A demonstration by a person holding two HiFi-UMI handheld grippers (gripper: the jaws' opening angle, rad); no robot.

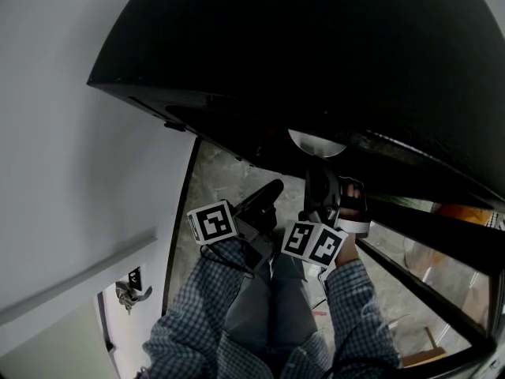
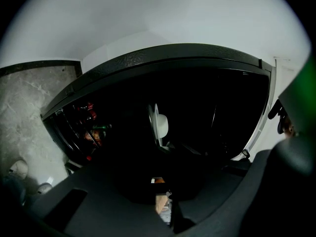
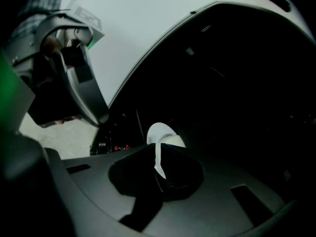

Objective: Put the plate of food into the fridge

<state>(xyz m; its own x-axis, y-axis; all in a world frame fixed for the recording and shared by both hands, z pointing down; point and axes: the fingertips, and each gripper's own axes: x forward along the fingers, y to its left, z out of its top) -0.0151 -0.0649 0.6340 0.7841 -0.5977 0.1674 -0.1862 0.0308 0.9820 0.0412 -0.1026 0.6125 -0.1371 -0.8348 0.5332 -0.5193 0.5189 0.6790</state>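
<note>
Fridge interior: black throughout, shelves unreadable.
Plate: head view shows only a pale crescent; the rest is hidden under the fridge's dark edge.
Pale lump beside the plate: too dim to identify.
Door-shelf items: red and green specks, too small to name.
Left gripper jaws: lost in shadow; apart or together, cannot tell.

Blue-grey checked shirt sleeves, grey-blue trousers. Left gripper and right gripper both black-bodied, each carrying a white marker cube printed with black square codes. Thin black cable loops under the left one's cube. White band on right gripper's body. Jaws up close: matte dark grey, with rectangular recesses.
</note>
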